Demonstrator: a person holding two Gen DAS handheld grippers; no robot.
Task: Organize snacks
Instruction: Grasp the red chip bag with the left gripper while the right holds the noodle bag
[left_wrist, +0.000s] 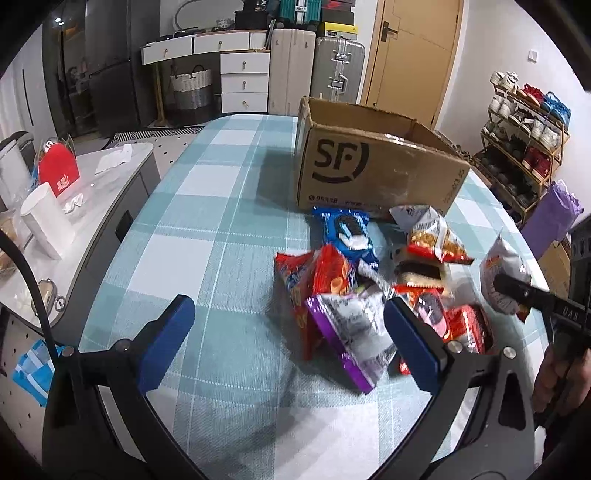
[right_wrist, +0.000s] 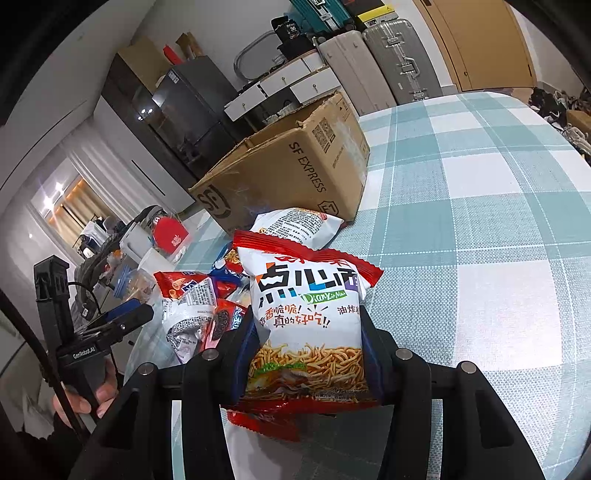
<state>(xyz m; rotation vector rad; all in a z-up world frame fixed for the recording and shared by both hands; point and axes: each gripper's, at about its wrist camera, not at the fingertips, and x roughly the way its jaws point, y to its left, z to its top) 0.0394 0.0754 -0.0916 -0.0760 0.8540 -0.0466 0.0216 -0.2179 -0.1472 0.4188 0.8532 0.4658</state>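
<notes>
Right hand-held gripper (right_wrist: 306, 332) clamped on white-and-red crinkly noodle-snack bag (right_wrist: 306, 317), lifted; left hand-held gripper (left_wrist: 288, 325) apart, empty. Next, probably: carry to open brown cardboard box (right_wrist: 295, 173).

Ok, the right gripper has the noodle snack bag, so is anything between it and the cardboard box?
Only another white snack bag, lying on the table against the SF Express cardboard box. The noodle snack bag sits clamped in the right gripper; the box top looks open.

I see even indoor light, black fisheye corners, a soft shadow at nine o'clock of the cardboard box (left_wrist: 373, 166), slight blur throughout.
</notes>
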